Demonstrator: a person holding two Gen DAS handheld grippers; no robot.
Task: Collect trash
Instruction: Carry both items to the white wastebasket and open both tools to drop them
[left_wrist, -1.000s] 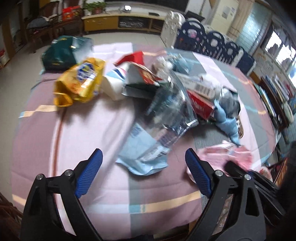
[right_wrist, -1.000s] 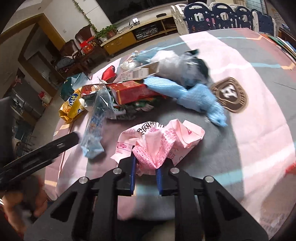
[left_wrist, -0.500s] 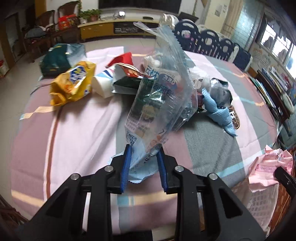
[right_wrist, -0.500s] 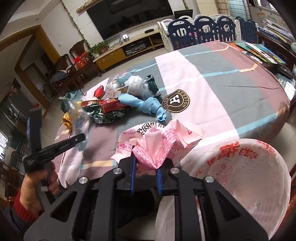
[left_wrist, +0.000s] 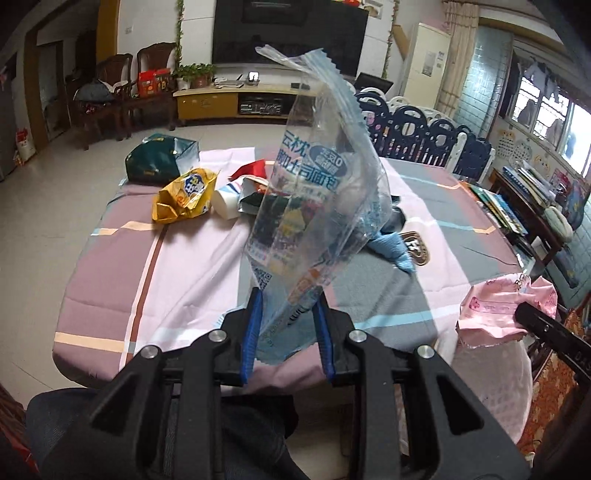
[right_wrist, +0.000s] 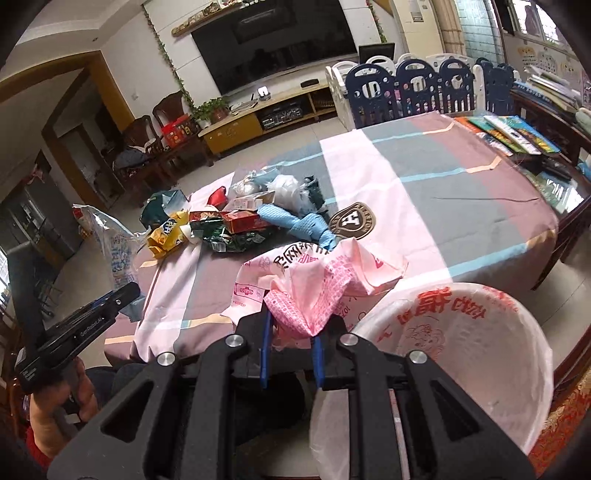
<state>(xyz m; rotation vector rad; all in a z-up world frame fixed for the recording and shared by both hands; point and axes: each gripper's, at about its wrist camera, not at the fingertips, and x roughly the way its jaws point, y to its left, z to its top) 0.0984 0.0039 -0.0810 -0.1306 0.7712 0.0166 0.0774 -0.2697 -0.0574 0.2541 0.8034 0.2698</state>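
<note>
Two grippers: left gripper (left_wrist: 288, 332), right gripper (right_wrist: 291, 345).
One clear bread wrapper (left_wrist: 314, 206).
One pink crumpled bag (right_wrist: 317, 284).
One lined trash bin (right_wrist: 454, 339).
One yellow snack bag (left_wrist: 186, 195).
One dark green bag (left_wrist: 157, 162).
One red carton (right_wrist: 242, 221).
One blue cloth (right_wrist: 299, 223).
One table (right_wrist: 424, 192).
Two wooden chairs (left_wrist: 118, 88).
One television (right_wrist: 273, 37).

Glossy clear plastic wrapper (left_wrist: 314, 206) — matt cloth tablecloth (left_wrist: 184, 280)

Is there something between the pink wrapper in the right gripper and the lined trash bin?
Nothing visible blocks it. The right gripper holds the pink wrapper beside the trash bin, whose open mouth is just to its right.
</note>
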